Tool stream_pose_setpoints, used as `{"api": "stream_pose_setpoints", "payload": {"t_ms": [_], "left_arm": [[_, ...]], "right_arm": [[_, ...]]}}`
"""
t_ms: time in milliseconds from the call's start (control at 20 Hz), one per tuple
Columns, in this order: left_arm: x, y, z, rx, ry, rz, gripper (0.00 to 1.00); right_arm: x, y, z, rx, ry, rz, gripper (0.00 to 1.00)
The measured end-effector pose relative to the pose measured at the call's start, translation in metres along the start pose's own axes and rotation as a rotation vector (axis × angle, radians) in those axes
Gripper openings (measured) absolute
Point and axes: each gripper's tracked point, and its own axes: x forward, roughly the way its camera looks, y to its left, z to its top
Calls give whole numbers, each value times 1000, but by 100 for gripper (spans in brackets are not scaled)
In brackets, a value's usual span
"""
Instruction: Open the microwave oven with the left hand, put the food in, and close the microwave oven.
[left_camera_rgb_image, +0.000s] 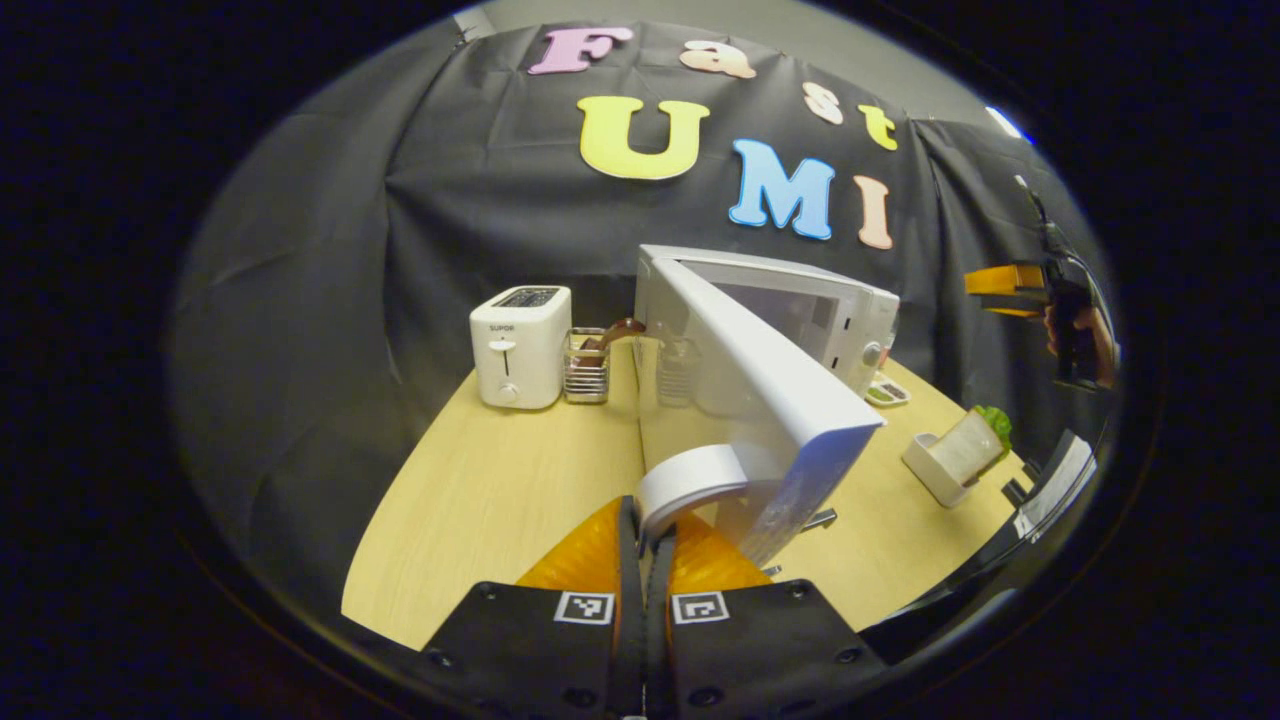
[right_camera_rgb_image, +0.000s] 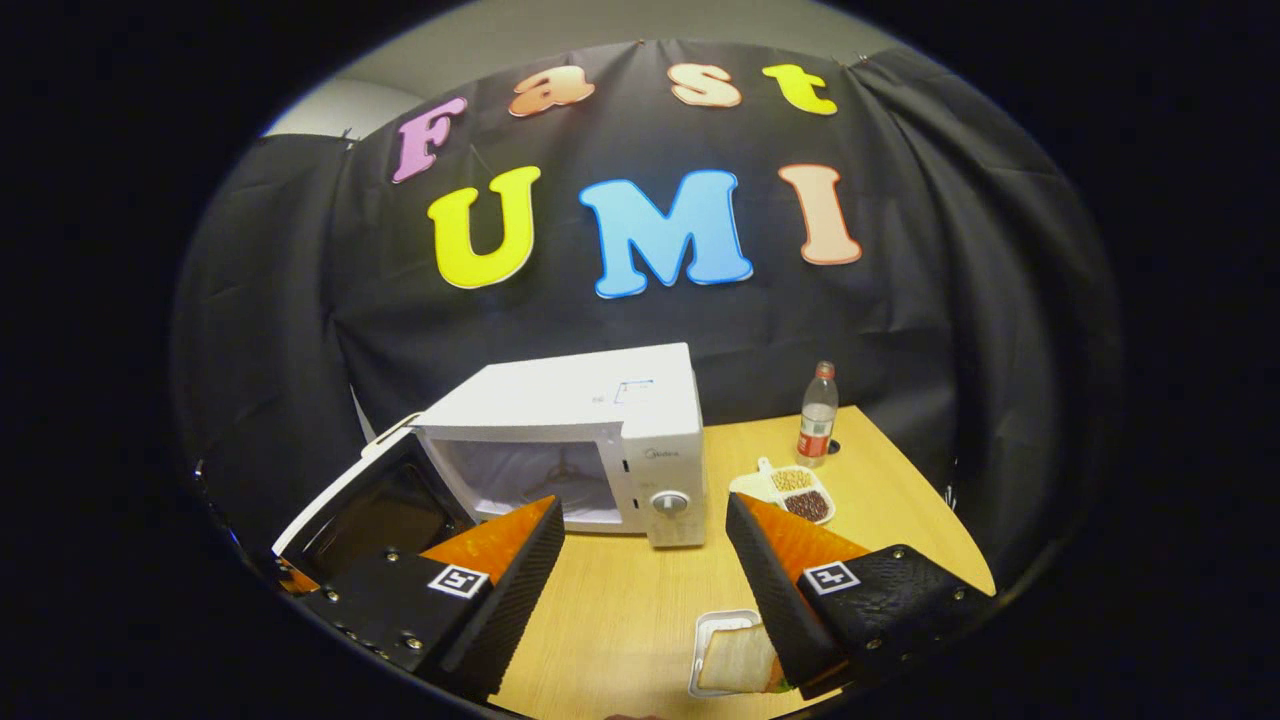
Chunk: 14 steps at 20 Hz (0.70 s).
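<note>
Left hand-held gripper (left_camera_rgb_image: 645, 540) clamped on door handle (left_camera_rgb_image: 690, 482) | microwave (right_camera_rgb_image: 590, 440) door wide open | right hand-held gripper (right_camera_rgb_image: 640, 560) spread over sandwich (right_camera_rgb_image: 738, 658) on table (right_camera_rgb_image: 620, 610) | lower squarely before lifting

A: What's carrying everything?

B: Light wood-grain table (right_camera_rgb_image: 640, 600). Two tabletop panels meet at a seam in the left gripper view.

A: What sits on it?

B: White microwave oven (right_camera_rgb_image: 590, 420) near the back, door (right_camera_rgb_image: 370, 505) swung open. To its left in the left gripper view: white toaster (left_camera_rgb_image: 520, 345), and a clear ribbed holder (left_camera_rgb_image: 586, 365) touching the toaster's side. In the right gripper view, to the microwave's right: small white dish (right_camera_rgb_image: 790, 490) with two kinds of grains or beans, and a capped bottle (right_camera_rgb_image: 817, 412) upright behind it. Near the front edge: white tray (right_camera_rgb_image: 722, 655) holding a sandwich (right_camera_rgb_image: 740, 660).
</note>
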Motion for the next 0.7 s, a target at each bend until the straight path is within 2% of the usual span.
{"api": "stream_pose_setpoints", "payload": {"t_ms": [50, 200, 250, 300, 400, 550, 700], "left_arm": [[3, 0, -4, -18, 8, -19, 13], [3, 8, -5, -35, 10, -8, 19], [3, 7, -6, -40, 9, -3, 34], [2, 9, -5, -38, 9, 11, 37], [0, 9, -6, -59, 17, 25, 54], [-2, 17, -12, -94, 25, 79, 100], [-18, 12, -13, -110, 31, 135, 100]], "right_arm": [[1, -17, -10, 20, 41, -28, 99], [-5, -57, -31, 113, 110, -75, 100], [-7, -70, -39, 141, 139, -87, 99], [-8, -81, -51, 162, 166, -97, 97], [-9, -101, -73, 186, 233, -117, 97], [-14, -119, -111, 186, 347, -118, 97], [-21, -131, -147, 188, 451, -107, 98]]}}
